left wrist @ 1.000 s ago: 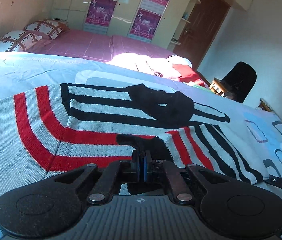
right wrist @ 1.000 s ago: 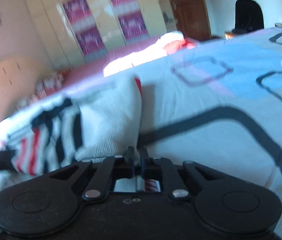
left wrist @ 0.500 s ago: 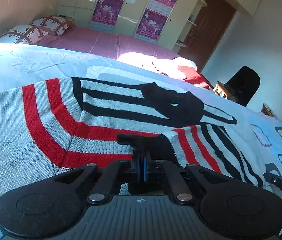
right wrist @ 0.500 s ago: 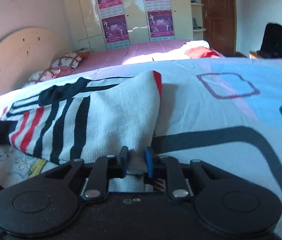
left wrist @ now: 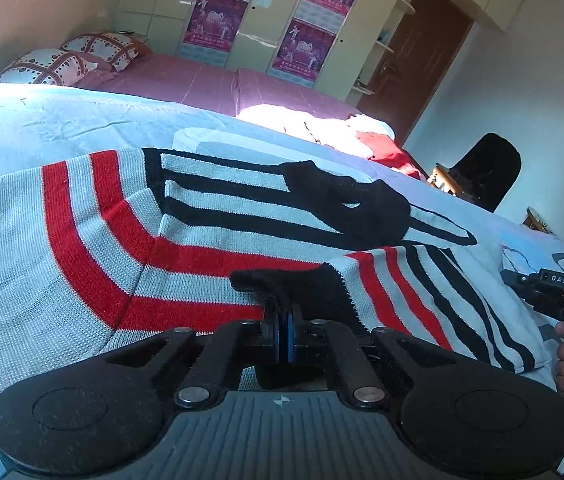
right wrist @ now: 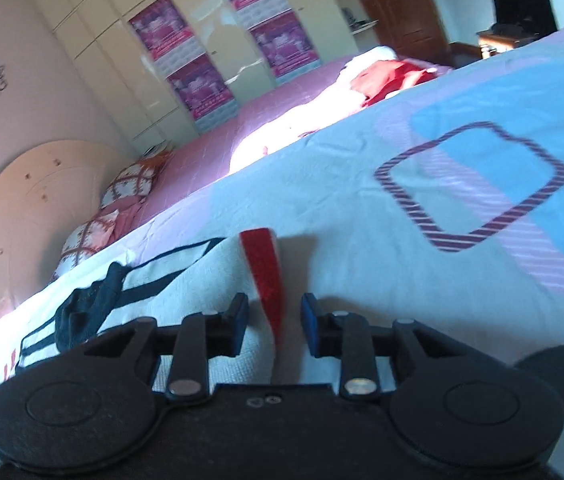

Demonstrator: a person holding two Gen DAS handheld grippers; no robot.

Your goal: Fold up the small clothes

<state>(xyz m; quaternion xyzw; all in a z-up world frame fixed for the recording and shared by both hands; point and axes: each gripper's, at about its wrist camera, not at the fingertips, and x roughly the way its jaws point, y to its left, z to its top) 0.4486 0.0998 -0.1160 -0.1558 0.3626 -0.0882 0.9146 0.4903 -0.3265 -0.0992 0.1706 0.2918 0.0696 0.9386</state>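
Note:
A small knit sweater (left wrist: 94, 236), grey with red and black stripes, lies spread on the pale blue bedsheet (left wrist: 42, 120). My left gripper (left wrist: 283, 312) is shut on the black cuff of a sleeve (left wrist: 394, 292) folded across the sweater's body. In the right wrist view the sweater's folded edge with a red stripe (right wrist: 264, 272) lies between the fingers of my right gripper (right wrist: 274, 320), which is open and touches nothing. The right gripper also shows at the right edge of the left wrist view (left wrist: 554, 292), held by a hand.
A pile of red and white clothes (left wrist: 346, 132) lies on the far pink bed (left wrist: 186, 80). Two patterned pillows (left wrist: 62, 60) sit at its head. A dark chair (left wrist: 486, 172) and a brown door (left wrist: 418, 60) stand at the right. Wardrobes line the back wall.
My right gripper has opened and let go of the sweater's edge, which now lies flat. My left gripper stays shut on the sleeve cuff and has barely moved.

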